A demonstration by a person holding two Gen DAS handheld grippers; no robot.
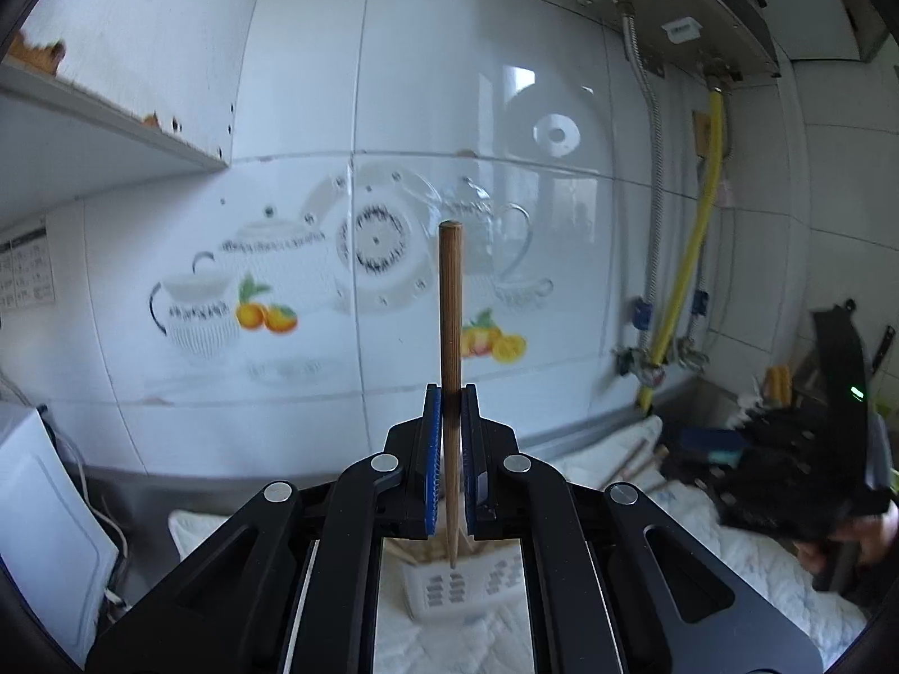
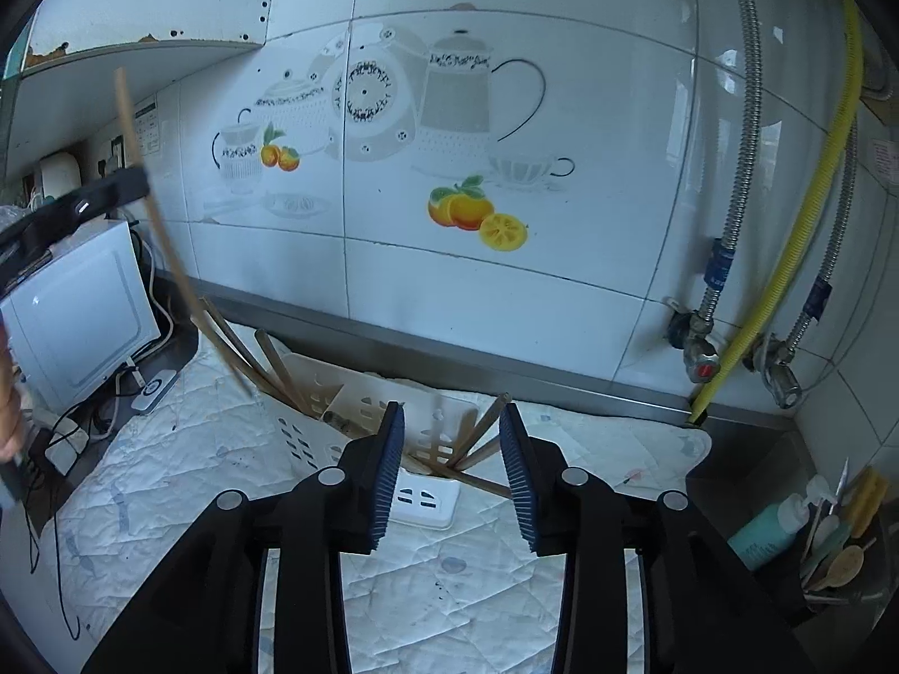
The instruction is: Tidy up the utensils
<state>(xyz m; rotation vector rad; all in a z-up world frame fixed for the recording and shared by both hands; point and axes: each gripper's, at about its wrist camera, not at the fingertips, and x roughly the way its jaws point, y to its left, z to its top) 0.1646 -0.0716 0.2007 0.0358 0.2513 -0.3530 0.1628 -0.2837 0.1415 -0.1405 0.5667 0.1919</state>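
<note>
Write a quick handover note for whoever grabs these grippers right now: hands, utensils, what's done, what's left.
Left gripper: jaws shut on one wooden chopstick, held upright above the white slotted holder.
Right gripper: jaws open, holding nothing, aimed at the holder.
Holder lies on the quilted mat; several chopsticks already rest in it, some sticking out at its near end.
Left: lower the held chopstick into the holder, then tidy the sticks poking out.

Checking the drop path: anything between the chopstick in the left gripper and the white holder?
Nothing visible blocks it. The left gripper holds the chopstick upright, tip over the white holder. Chopsticks already in the holder lean along its left side, so the tip could graze them.
</note>
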